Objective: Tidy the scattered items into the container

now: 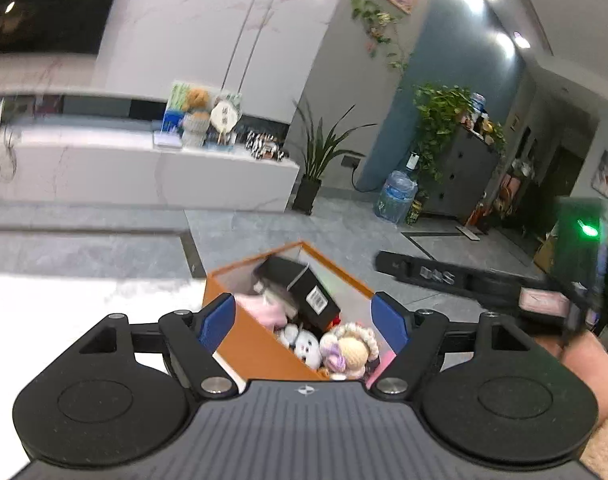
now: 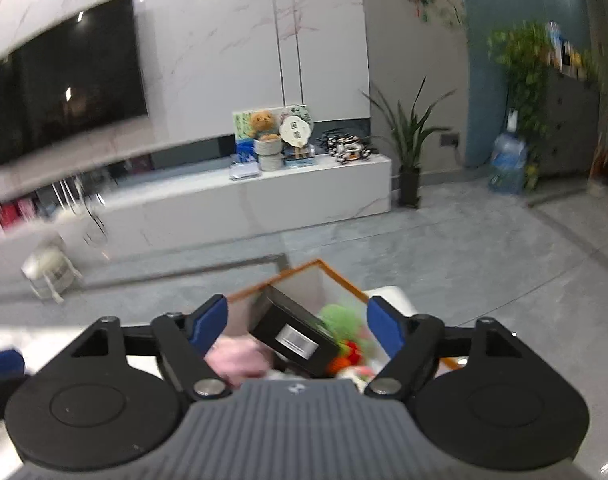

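Observation:
An orange-walled container (image 1: 259, 356) stands on a white table (image 1: 63, 312), just beyond my left gripper (image 1: 304, 320), which is open with nothing between its blue pads (image 1: 217, 322). Inside lie a black box (image 1: 304, 292), a pink plush (image 1: 263, 308), a white plush (image 1: 306, 344) and a blonde doll (image 1: 352, 350). My right gripper (image 2: 297, 326) hangs open above the same container (image 2: 324, 265), apart from the black box (image 2: 295, 336). A green plush (image 2: 340, 318) and a pink plush (image 2: 235, 360) lie beside the box.
Past the table's far edge is grey floor. A long white TV stand (image 2: 243, 204) carries a teddy bear (image 2: 263, 122) and a fan. A potted plant (image 2: 410, 140), a water bottle (image 1: 396, 196) and a small stool (image 2: 49, 272) stand around. A person's hand (image 1: 584, 372) shows at right.

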Demonstrator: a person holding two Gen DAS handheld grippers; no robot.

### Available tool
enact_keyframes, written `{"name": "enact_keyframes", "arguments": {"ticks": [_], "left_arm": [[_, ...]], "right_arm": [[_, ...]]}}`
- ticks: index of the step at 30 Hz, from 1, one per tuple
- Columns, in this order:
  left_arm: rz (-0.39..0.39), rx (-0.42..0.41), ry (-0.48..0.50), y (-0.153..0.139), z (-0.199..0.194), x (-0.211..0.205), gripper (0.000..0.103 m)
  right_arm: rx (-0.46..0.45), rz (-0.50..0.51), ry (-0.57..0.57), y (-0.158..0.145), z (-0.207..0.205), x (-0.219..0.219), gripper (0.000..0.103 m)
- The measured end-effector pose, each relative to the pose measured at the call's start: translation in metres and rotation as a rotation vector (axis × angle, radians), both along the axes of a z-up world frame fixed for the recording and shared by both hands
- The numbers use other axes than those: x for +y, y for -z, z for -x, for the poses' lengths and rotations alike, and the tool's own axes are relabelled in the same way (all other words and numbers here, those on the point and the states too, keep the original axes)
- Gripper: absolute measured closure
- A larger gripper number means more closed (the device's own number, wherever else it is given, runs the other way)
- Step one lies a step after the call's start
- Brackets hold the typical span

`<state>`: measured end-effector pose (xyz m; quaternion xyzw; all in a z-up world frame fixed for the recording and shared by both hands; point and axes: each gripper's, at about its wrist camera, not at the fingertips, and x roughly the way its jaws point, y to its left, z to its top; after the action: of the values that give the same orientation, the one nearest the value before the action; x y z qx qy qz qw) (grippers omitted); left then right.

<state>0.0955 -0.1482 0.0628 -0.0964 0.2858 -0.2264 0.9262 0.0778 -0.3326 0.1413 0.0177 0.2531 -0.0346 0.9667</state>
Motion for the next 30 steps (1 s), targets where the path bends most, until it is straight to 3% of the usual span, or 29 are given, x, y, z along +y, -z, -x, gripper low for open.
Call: {"name": "enact_keyframes", "arguments": {"ticks": [3, 7, 11, 16, 20, 30], "left_arm": [[-0.039, 0.042, 0.004, 0.005, -0.001, -0.001, 0.015], [-0.008, 0.032, 0.022, 0.009, 0.002, 0.004, 0.014], [-0.060, 0.068, 0.043, 0.022, -0.001, -0.007, 0.013], [-0.166, 0.089, 0.066, 0.034, 0.010, -0.024, 0.011], [-0.190, 0.086, 0.057, 0.041, 0.016, -0.033, 0.011], [-0.248, 0.116, 0.040, 0.050, 0.014, -0.039, 0.011]], "right_arm": [[0.018, 0.090, -0.005, 0.004, 0.013, 0.007, 0.016], [0.038, 0.142, 0.029, 0.013, 0.033, 0.009, 0.011], [0.047, 0.142, 0.067, 0.019, 0.052, 0.013, 0.004], [0.066, 0.104, 0.114, 0.027, 0.076, 0.009, 0.002], [0.084, 0.062, 0.157, 0.031, 0.086, 0.001, 0.001], [0.111, 0.067, 0.191, 0.037, 0.079, -0.002, 0.001]]}}
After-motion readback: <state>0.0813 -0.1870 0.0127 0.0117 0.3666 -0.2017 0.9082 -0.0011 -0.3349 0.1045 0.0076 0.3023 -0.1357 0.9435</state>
